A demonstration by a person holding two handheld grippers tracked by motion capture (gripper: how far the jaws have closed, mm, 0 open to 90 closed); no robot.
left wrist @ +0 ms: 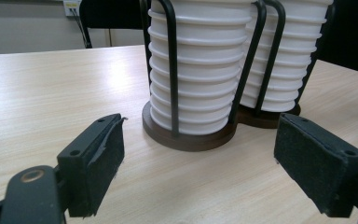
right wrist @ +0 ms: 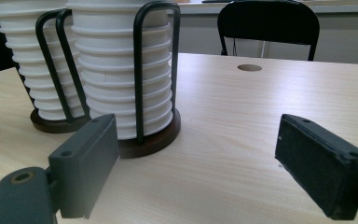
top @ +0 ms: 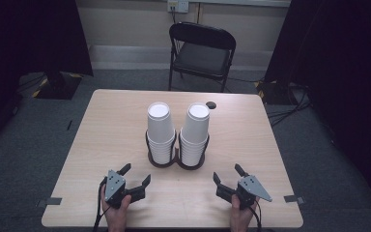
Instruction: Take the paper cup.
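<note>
While both stacks of white cups [top: 178,133] stand in the dark holder [top: 176,162] mid-bench [top: 116,125] | left hand-held gripper [top: 136,175] spread, empty | right hand-held gripper [top: 227,175] spread, empty, both near the holder.

floor: grey carpet [top: 24,140], tape marks by the table | wall [top: 125,24]: pale, socket [top: 178,5] up top | chair [top: 202,52]: black, folding, behind the table [top: 116,125] | sides: black curtains [top: 29,34] | cables [top: 290,108] on the floor at right
</note>
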